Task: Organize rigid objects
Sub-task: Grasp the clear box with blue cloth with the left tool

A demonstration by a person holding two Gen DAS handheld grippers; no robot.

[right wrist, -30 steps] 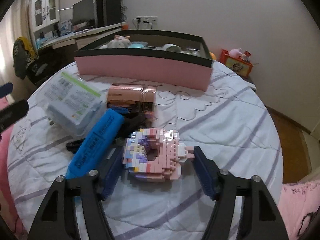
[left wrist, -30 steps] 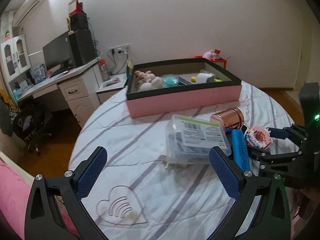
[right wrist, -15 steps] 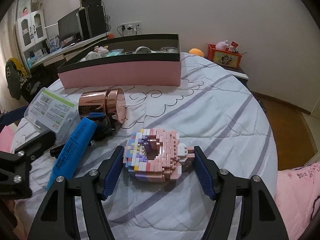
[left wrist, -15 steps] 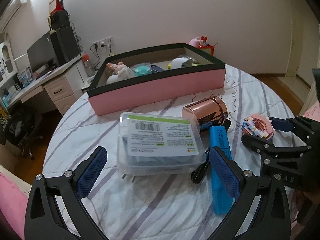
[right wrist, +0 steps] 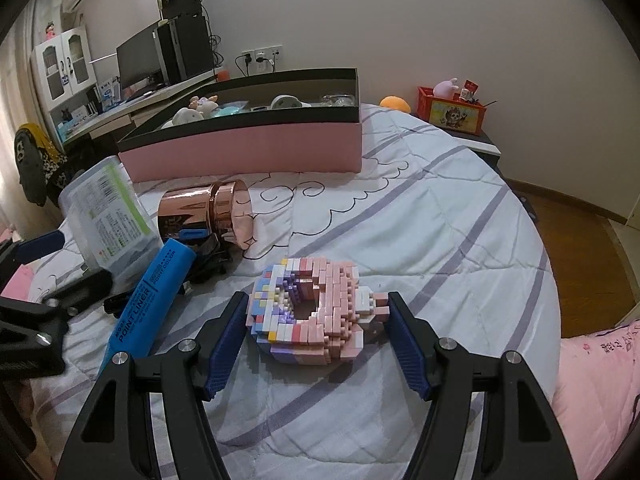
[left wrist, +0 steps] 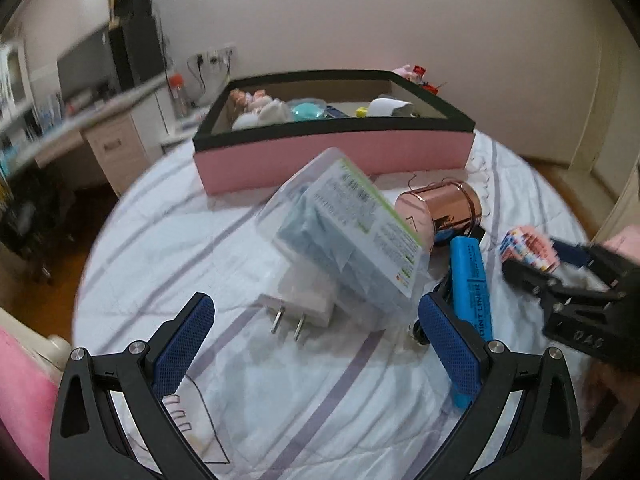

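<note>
My right gripper (right wrist: 316,334) is shut on a pink block-built donut (right wrist: 310,314), held just above the bed. It also shows in the left wrist view (left wrist: 528,250). My left gripper (left wrist: 316,344) is open and empty, in front of a clear plastic box with a green label (left wrist: 344,236) and a white plug (left wrist: 298,306). A copper tin (left wrist: 438,208) lies on its side beside a blue marker (left wrist: 470,300). The pink box with a black rim (left wrist: 332,152) holds several small items at the back.
A black cable (right wrist: 208,264) lies under the marker. The round bed has a striped white quilt (right wrist: 420,224). A desk with a monitor (right wrist: 140,60) stands at the left. A red toy box (right wrist: 452,110) sits on a nightstand at the right.
The left gripper has moved closer to the clear plastic box, which now looks tilted. The right gripper has lifted the donut slightly and stays shut on it.
</note>
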